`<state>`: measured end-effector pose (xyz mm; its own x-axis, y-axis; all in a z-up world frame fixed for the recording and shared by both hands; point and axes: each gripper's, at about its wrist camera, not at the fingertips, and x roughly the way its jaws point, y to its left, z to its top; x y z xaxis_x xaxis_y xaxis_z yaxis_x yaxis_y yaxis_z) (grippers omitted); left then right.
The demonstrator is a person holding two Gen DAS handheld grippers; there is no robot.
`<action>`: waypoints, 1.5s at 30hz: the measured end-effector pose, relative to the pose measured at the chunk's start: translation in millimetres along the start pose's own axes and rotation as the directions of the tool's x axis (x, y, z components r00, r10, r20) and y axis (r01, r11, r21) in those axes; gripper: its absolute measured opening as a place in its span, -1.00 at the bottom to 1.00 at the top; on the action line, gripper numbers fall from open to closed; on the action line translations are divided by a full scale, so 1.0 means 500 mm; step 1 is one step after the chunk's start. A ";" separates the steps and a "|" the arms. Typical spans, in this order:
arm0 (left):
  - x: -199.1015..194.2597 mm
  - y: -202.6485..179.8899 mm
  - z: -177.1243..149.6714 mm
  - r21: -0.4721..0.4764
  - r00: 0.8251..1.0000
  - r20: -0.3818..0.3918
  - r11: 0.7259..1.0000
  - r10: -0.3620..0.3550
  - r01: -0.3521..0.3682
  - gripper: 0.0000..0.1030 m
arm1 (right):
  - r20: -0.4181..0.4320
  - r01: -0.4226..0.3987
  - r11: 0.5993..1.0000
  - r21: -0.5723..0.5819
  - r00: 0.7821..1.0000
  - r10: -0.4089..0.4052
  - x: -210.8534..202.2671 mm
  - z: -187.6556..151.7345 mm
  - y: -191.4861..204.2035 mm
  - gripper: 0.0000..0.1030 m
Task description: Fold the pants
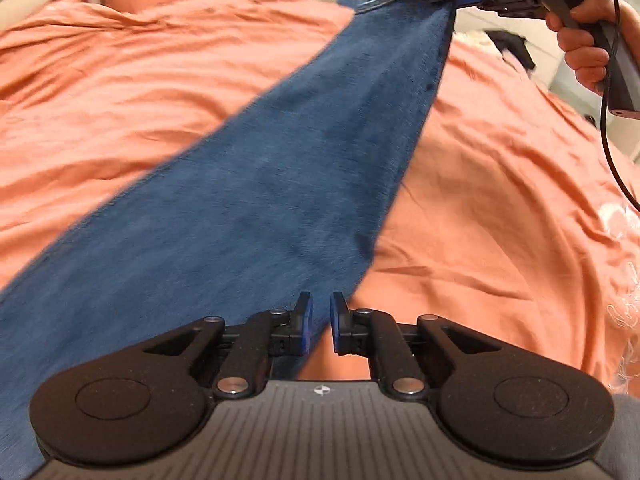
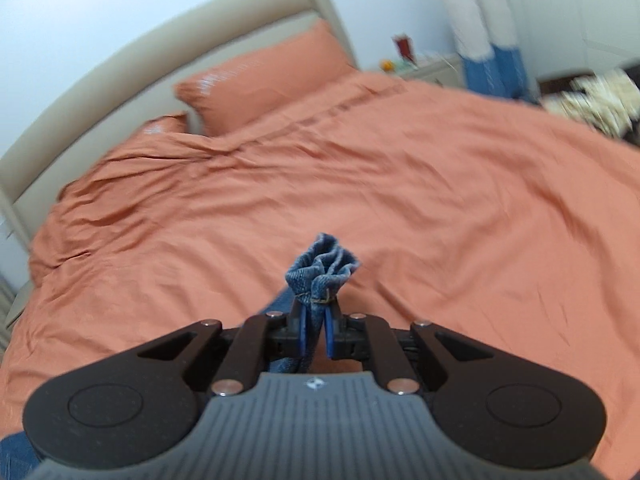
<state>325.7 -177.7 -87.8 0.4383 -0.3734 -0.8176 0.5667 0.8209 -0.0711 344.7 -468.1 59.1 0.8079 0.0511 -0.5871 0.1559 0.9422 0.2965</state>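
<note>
**A:** Any writing to read?

**B:** None legible. The pillow (image 2: pixel 264 80) carried a pale mark, too blurred to make out.

**A:** The left gripper (image 1: pixel 321 314)?

**B:** Its blue pads stood a narrow slit apart. The pants (image 1: pixel 280 168) ran beneath and past them, and I could not tell whether any cloth was pinched.

**A:** And the right gripper (image 2: pixel 316 330)?

**B:** Pressed onto a bunched denim edge of the pants, which puffed out above the pads. From the left wrist view, a hand (image 1: pixel 586 40) held that gripper up at the far end.

**A:** So the pants were where?

**B:** Stretched in a long blue band between both grippers, above the orange bed (image 2: pixel 440 200).
</note>
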 end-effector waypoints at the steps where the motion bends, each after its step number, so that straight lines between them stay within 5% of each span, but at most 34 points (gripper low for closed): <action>1: -0.027 0.013 -0.008 -0.012 1.000 0.014 1.000 0.015 -0.015 -0.74 | 0.012 -0.015 1.000 -0.025 1.000 0.015 -0.015 0.004 0.028 -0.92; 8: -0.204 0.123 -0.069 -0.157 0.984 0.108 0.980 0.142 -0.124 -0.69 | 0.049 -0.139 0.976 -0.170 0.988 0.149 -0.091 -0.007 0.245 -0.92; 14: -0.318 0.196 -0.137 -0.286 0.964 0.162 0.945 0.208 -0.156 -0.68 | 0.013 -0.265 0.934 -0.239 0.961 0.276 -0.107 -0.087 0.434 -0.92; 21: -0.346 0.255 -0.237 -0.414 0.966 0.151 0.901 0.208 -0.129 -0.68 | -0.219 -0.392 0.878 -0.274 0.914 0.340 -0.040 -0.339 0.585 -0.93; 24: -0.338 0.275 -0.280 -0.459 0.972 0.134 0.881 0.194 -0.112 -0.68 | -0.369 -0.409 0.854 -0.320 0.884 0.285 0.001 -0.487 0.619 -0.93; 27: -0.337 0.291 -0.315 -0.497 0.976 0.136 0.864 0.173 -0.084 -0.52 | -0.432 -0.368 0.847 -0.384 0.882 0.187 0.026 -0.588 0.624 -0.90; 30: -0.337 0.300 -0.333 -0.528 0.977 0.158 0.848 0.143 -0.039 -0.27 | -0.425 -0.361 0.864 -0.352 0.883 0.196 0.034 -0.600 0.605 -0.84; 33: -0.323 0.315 -0.331 -0.554 0.978 0.169 0.832 0.118 -0.005 -0.12 | -0.455 -0.390 0.860 -0.330 0.863 0.217 0.039 -0.587 0.608 -0.52; 39: -0.281 0.349 -0.303 -0.586 0.978 0.195 0.808 0.078 0.052 0.00 | -0.498 -0.444 0.839 -0.314 0.830 0.252 0.035 -0.533 0.617 -0.15; 42: -0.251 0.370 -0.286 -0.615 0.974 0.216 0.785 0.073 0.078 0.05 | -0.457 -0.432 0.845 -0.315 0.849 0.264 0.022 -0.492 0.590 0.02; 45: -0.208 0.402 -0.269 -0.669 0.968 0.248 0.731 0.046 0.137 0.05 | -0.399 -0.357 0.861 -0.363 0.894 0.202 0.029 -0.448 0.549 0.02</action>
<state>300.4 84.4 -93.7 0.6237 -0.4305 -0.6525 0.0077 0.8380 -0.5456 271.8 -134.5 -36.8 0.5276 0.3685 -0.7654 -0.3603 0.9130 0.1912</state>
